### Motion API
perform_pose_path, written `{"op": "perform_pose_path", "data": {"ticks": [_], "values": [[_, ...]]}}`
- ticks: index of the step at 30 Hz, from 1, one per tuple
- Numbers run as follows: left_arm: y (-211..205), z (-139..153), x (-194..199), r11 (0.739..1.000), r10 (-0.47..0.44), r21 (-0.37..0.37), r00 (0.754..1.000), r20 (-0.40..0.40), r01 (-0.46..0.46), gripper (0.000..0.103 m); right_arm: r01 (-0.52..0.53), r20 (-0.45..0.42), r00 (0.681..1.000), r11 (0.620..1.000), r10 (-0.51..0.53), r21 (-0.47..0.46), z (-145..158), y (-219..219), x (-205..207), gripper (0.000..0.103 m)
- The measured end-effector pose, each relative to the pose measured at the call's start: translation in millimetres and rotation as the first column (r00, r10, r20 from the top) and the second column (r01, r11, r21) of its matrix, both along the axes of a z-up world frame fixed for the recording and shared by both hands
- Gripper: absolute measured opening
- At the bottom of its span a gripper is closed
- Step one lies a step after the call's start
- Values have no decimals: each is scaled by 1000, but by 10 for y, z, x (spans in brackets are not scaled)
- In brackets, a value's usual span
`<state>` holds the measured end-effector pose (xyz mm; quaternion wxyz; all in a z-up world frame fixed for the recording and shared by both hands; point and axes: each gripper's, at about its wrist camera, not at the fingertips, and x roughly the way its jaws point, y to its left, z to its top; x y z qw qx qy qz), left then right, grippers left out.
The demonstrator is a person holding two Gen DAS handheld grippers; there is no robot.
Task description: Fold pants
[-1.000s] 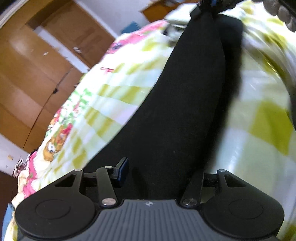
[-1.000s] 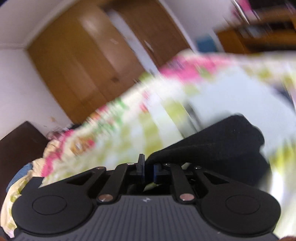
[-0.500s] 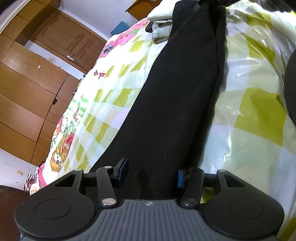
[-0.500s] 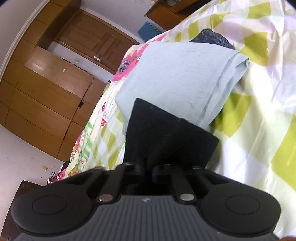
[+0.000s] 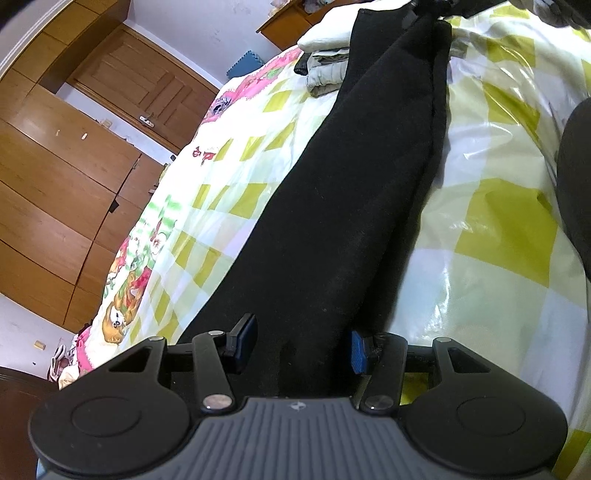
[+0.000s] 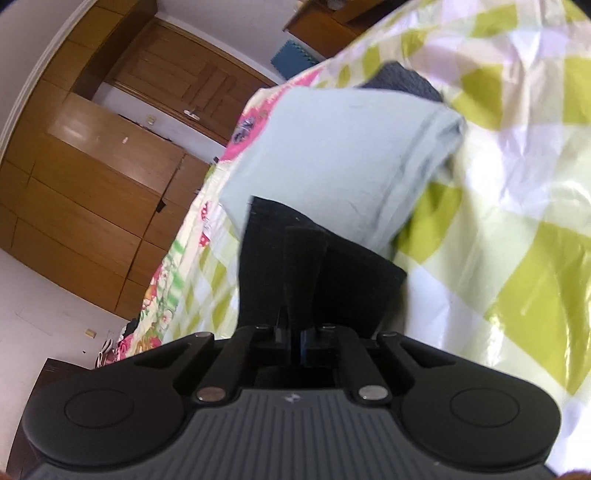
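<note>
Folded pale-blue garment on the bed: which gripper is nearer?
Right. The right gripper, pinching the black pants, sits just before the folded pale-blue garment; the left gripper is at the pants' far end.

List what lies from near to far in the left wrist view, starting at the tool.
Left tool → black pants stretching away over the checked bedcover → stack of folded clothes → wooden desk by the wall.

One black pants; perhaps three folded garments; one bedsheet.
</note>
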<state>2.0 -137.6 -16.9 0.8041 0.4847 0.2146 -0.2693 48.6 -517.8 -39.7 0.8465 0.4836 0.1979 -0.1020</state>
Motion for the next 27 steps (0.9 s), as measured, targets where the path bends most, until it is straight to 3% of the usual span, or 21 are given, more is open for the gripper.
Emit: {"op": "perform_pose_path", "data": {"ticks": [6,8,10,12,14,21,22,23,27], "values": [[17,72,25,1000,14,-19,1000,19,-13,64,-50,140,989,999,49,0,425,73,-44,5],[37,79,17,1000,17,-22,1000,19,-16,64,-56,159,986,998,55,4,439,90,-108,5],[60,54,1,1000,18,-18,1000,10,-17,64,-43,86,995,999,45,-20,271,52,-99,5],[75,8,-21,1000,14,-7,1000,5,-14,64,-24,-52,998,1000,24,-5,-19,-31,-48,6],[88,-14,-48,1000,12,-1,1000,8,-12,64,-15,-87,996,999,19,47,-216,-79,-54,12],[81,20,-14,1000,4,-2,1000,11,-4,64,18,-32,999,998,-16,53,-140,-172,-55,23],[79,32,0,1000,5,-5,1000,12,-5,64,14,-29,999,999,-13,51,-76,-163,-9,19],[82,39,5,1000,6,-9,1000,12,-6,64,5,-24,1000,999,-4,43,-24,-136,36,7],[89,41,5,1000,7,-11,1000,12,-7,64,-109,131,986,994,107,8,454,35,230,6]]}}
